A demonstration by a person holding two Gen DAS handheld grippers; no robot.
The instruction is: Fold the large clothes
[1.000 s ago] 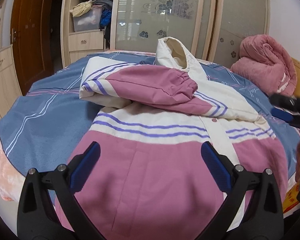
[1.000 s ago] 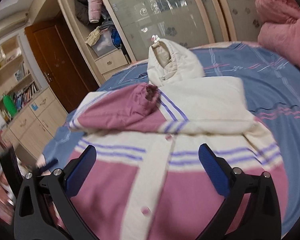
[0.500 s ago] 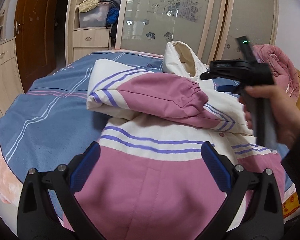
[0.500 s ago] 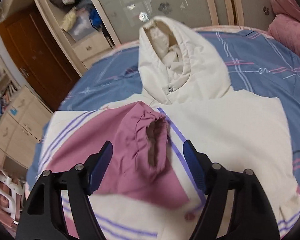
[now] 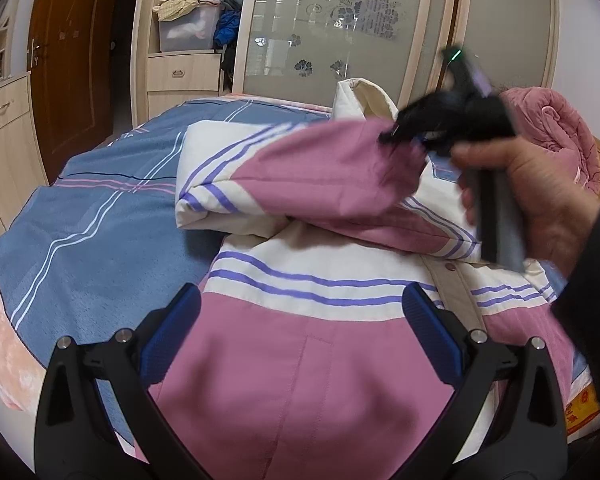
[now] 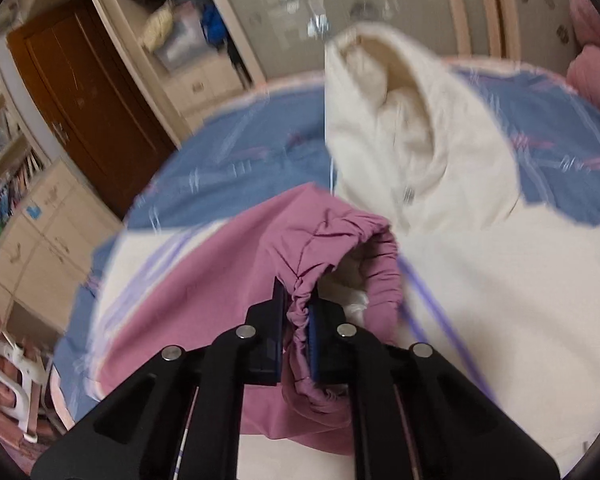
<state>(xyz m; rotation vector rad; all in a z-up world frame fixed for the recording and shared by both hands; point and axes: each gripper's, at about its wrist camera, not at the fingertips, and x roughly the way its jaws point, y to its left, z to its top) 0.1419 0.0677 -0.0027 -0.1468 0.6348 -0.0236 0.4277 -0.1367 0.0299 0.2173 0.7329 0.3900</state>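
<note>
Now the right tongs (image 6: 298, 336) have reached the pink sleeve cuff (image 6: 340, 248) and are closing on it, ready to fold the jacket (image 5: 320, 360), while the left tongs (image 5: 300, 336) hang spread.

Pink-and-cream, purple-striped jacket (image 5: 308, 360)

From the left wrist we look low across the jacket (image 5: 300, 380) on the bed (image 5: 80, 220) toward the wardrobe (image 5: 340, 28), somewhat back. From the right wrist we look steeply down, very close to the sleeve cuff (image 6: 332, 248). Both views share the folded sleeve, hood (image 6: 412, 140) and wardrobe.
</note>
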